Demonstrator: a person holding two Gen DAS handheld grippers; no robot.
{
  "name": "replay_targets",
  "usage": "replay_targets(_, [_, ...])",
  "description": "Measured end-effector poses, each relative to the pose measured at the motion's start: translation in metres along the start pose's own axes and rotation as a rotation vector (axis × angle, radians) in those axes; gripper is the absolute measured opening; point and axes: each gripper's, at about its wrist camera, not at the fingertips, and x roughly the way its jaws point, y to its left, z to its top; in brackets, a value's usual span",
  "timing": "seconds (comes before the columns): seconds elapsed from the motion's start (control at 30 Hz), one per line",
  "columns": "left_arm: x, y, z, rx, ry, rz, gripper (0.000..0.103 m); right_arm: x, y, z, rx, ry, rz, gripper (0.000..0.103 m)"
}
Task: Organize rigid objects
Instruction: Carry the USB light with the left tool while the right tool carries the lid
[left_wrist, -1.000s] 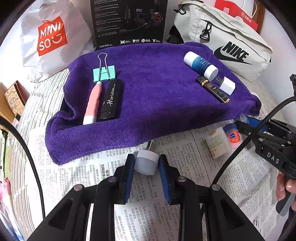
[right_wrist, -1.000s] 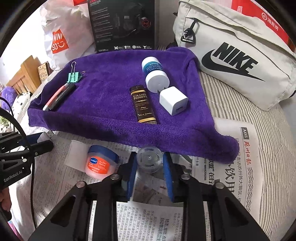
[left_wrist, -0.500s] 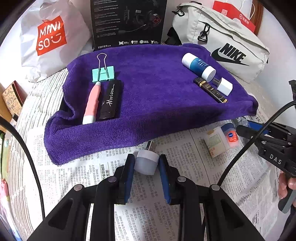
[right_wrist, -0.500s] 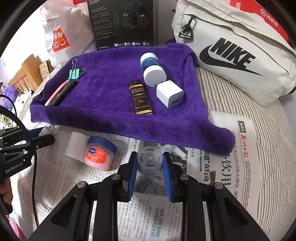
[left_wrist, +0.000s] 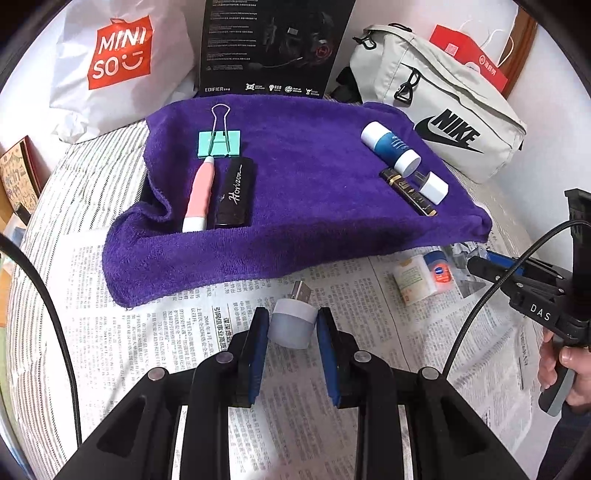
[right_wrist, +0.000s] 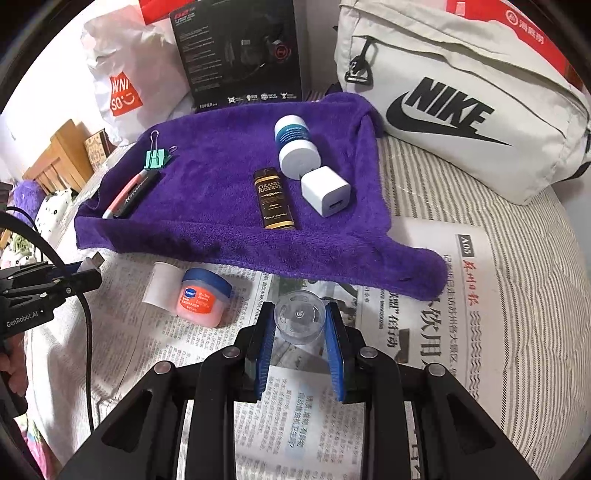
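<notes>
Both hands are loaded, so the step in hand looks like carrying the last small items to the purple towel (left_wrist: 314, 206). The left gripper (left_wrist: 291, 325) has its jaws pinching a small frosted USB light (left_wrist: 293, 323), plug end pointing toward the towel's near edge, just above the newspaper (left_wrist: 184, 332). The right gripper (right_wrist: 300, 325) has its jaws pinching a clear plastic cap (right_wrist: 300, 319) — also over the newspaper, just short of the towel. Already on the towel lie a binder clip (left_wrist: 219, 144), a pink pen (left_wrist: 199, 195) and a black case (left_wrist: 236, 194) at one side, with a blue bottle (right_wrist: 295, 146), a white charger (right_wrist: 325, 190) and a dark tube (right_wrist: 273, 199) at the other. A Vaseline jar (right_wrist: 203, 299) sits on the newspaper. Next, each piece likely needs moving forward over bare towel and lowering before release — the cap may roll.
</notes>
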Motion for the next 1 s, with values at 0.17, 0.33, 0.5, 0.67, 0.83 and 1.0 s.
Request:
replay_targets(0.17, [-0.008, -0.001, 0.002, -0.004, -0.007, 0.01, 0.026, -0.006, -0.003, -0.001, 0.001, 0.002, 0.014, 0.027])
replay_targets(0.33, [-0.019, -0.001, 0.005, -0.002, -0.021, 0.018, 0.026, -0.015, -0.005, 0.001, -0.002, -0.011, 0.023, 0.027])
replay_targets(0.5, [-0.03, 0.0, 0.01, -0.002, -0.038, 0.027, 0.026, -0.025, -0.002, 0.008, -0.02, -0.029, 0.031, 0.027])
replay_targets(0.67, [-0.037, 0.003, 0.018, -0.006, -0.055, 0.019, 0.026, -0.031, 0.002, 0.017, -0.041, -0.044, 0.037, 0.027])
replay_targets(0.83, [-0.039, 0.008, 0.03, -0.013, -0.066, 0.017, 0.026, -0.03, 0.008, 0.032, -0.057, -0.051, 0.056, 0.027])
replay_targets(1.0, [-0.037, 0.014, 0.043, -0.012, -0.073, 0.025, 0.026, -0.02, 0.016, 0.052, -0.057, -0.051, 0.096, 0.027])
